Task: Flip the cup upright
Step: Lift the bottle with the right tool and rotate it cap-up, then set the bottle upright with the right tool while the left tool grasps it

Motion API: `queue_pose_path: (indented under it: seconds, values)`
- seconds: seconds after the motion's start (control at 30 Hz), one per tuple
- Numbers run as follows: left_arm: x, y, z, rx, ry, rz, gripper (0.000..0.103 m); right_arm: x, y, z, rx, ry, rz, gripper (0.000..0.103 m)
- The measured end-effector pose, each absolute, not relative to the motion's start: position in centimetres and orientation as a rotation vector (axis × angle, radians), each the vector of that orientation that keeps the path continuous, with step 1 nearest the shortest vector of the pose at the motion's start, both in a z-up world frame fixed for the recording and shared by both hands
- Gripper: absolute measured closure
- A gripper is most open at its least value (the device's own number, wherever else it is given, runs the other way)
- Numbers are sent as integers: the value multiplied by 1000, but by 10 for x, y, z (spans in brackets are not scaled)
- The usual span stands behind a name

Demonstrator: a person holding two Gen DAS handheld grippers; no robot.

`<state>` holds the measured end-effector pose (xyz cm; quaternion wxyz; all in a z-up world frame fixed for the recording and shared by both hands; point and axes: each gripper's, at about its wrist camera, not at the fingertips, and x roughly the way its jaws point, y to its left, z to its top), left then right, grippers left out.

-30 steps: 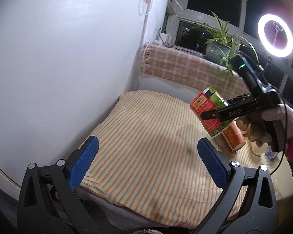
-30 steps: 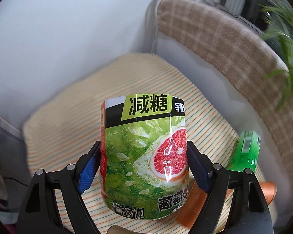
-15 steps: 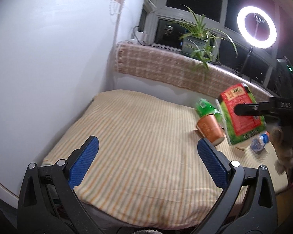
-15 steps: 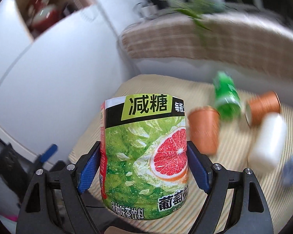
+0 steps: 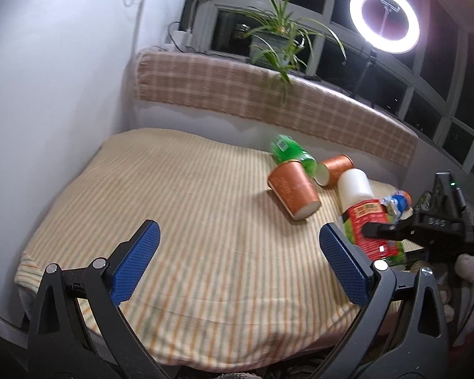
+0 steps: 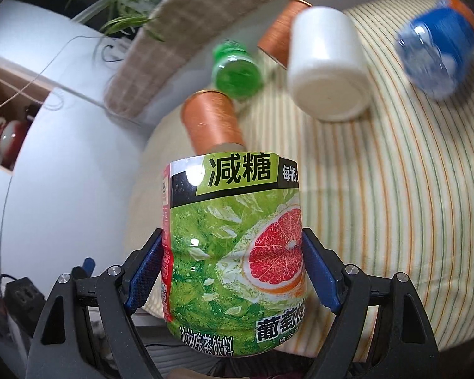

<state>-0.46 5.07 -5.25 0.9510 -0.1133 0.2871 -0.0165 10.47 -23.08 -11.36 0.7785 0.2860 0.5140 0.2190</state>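
Note:
My right gripper [image 6: 233,274] is shut on a green grapefruit-label cup [image 6: 233,252], its blue pads pressing both sides. In the left wrist view the same cup [image 5: 371,230] shows its red side, held by the right gripper [image 5: 395,230] low over the right part of the striped cushion [image 5: 189,208]. My left gripper [image 5: 237,262] is open and empty over the cushion's front.
On the cushion lie two orange paper cups [image 5: 294,189] [image 5: 335,169], a green bottle [image 5: 292,153], a white cup [image 5: 355,186] and a blue bottle [image 5: 399,200]. A white wall [image 5: 57,94] stands left, a plaid bolster [image 5: 252,91] behind, with a plant [image 5: 278,38] and a ring light [image 5: 384,19].
The right gripper has carried the cup from the cushion's middle to the right and down, tilting it. The left wrist view has swung right and now shows the other cups and bottles.

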Motion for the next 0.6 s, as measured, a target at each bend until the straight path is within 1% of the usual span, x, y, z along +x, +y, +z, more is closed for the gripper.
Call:
queue_pose_path:
  seconds: [0.37,0.6]
  values:
    - [0,39,-51,-226,608,-59,0,124,-235,-135,661,1161,490,19]
    - [5,34,-51,-230,621,-85,0,117,-242,-126,642,1146,512,18]
